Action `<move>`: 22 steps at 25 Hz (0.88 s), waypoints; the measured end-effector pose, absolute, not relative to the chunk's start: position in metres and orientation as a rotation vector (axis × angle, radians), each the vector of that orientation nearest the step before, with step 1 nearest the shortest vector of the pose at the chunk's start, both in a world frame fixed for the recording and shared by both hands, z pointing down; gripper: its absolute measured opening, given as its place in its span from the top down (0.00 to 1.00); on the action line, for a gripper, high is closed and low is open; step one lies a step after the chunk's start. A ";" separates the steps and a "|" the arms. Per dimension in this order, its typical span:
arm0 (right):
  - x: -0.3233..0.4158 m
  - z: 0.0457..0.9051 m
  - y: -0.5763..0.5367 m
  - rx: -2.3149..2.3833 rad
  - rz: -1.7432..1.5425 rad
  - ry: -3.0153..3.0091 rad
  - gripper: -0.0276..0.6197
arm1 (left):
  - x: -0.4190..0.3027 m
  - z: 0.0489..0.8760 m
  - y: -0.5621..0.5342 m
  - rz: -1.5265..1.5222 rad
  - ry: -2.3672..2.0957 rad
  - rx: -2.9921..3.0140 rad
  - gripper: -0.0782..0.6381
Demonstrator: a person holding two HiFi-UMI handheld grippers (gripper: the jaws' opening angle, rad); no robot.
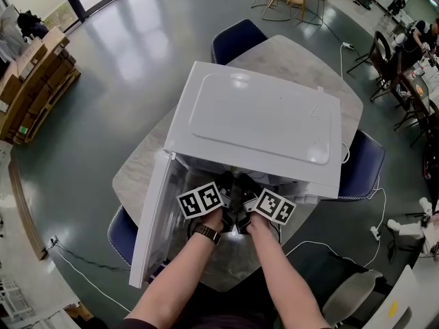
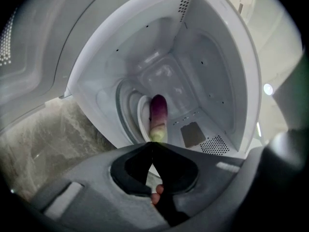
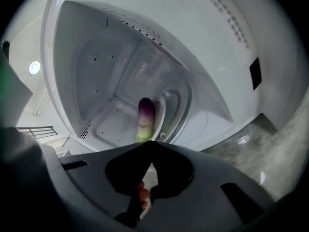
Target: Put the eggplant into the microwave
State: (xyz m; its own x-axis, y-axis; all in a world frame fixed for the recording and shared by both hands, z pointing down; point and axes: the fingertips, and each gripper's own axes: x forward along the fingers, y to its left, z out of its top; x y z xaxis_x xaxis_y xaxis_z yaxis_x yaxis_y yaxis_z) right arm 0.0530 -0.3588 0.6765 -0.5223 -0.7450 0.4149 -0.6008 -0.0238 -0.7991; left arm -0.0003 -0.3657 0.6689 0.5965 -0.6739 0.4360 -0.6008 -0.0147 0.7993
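Purple eggplant is laid on the plate inside the microwave. Left hand-held gripper and right hand-held gripper are pressed shut, empty. Door unclosed: eggplant could be rolled if jolted.

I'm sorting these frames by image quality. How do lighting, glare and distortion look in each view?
Head view: wide-angle bending at the edges, soft glare on the microwave top. Left gripper view: fisheye with black corners; the eggplant in the bright cavity is clear, the foreground near the lens dark and soft. Right gripper view: same black corners, blurred green patch at left edge.
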 end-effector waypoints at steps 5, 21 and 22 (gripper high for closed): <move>0.054 0.665 -0.336 -1.468 -1.559 2.136 0.95 | 0.011 0.657 -0.346 -0.039 -1.034 1.737 0.88; 0.049 0.535 -0.246 -1.442 -1.237 2.387 0.95 | 0.026 0.544 -0.257 0.037 -0.948 2.024 0.88; 0.049 0.528 -0.241 -1.446 -1.212 2.399 0.95 | 0.025 0.535 -0.252 0.038 -0.953 2.050 0.88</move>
State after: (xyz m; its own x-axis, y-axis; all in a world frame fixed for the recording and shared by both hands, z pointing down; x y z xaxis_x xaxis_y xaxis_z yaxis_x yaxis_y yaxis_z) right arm 0.0493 -0.2407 0.5277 -0.5480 -0.7789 0.3051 -0.7076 0.2371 -0.6657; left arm 0.0250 -0.2522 0.5348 0.7087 -0.6125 0.3501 -0.6385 -0.3456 0.6877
